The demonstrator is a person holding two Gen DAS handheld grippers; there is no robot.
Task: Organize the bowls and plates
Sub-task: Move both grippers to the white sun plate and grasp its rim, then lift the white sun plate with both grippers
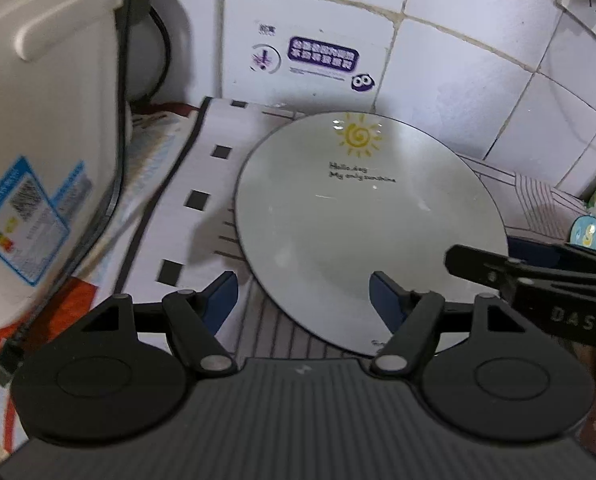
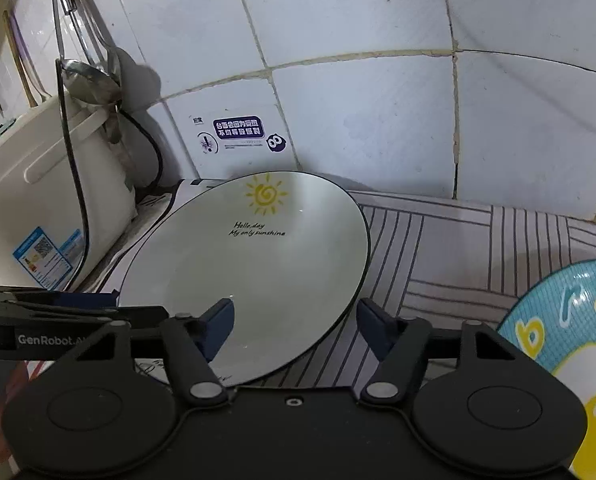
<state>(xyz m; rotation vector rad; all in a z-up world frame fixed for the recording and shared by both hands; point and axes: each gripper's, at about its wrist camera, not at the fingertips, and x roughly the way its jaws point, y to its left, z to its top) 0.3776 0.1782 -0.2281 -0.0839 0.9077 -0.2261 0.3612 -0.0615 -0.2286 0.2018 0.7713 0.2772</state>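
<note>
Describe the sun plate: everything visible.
The sun plate is round, glossy white, ceramic-looking, with a thin dark rim. A yellow spiral sun sits near its far edge above handwritten black text reading "My only sunshine". It is empty and lies flat on the striped mat by the tiled wall. Both sets of tongs, left and right, straddle its near rim with pads apart; contact cannot be told.

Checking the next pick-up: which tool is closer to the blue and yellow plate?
The right tool. The blue and yellow plate lies just to its right, while the left tool sits over the sun plate's other side, further off.
</note>
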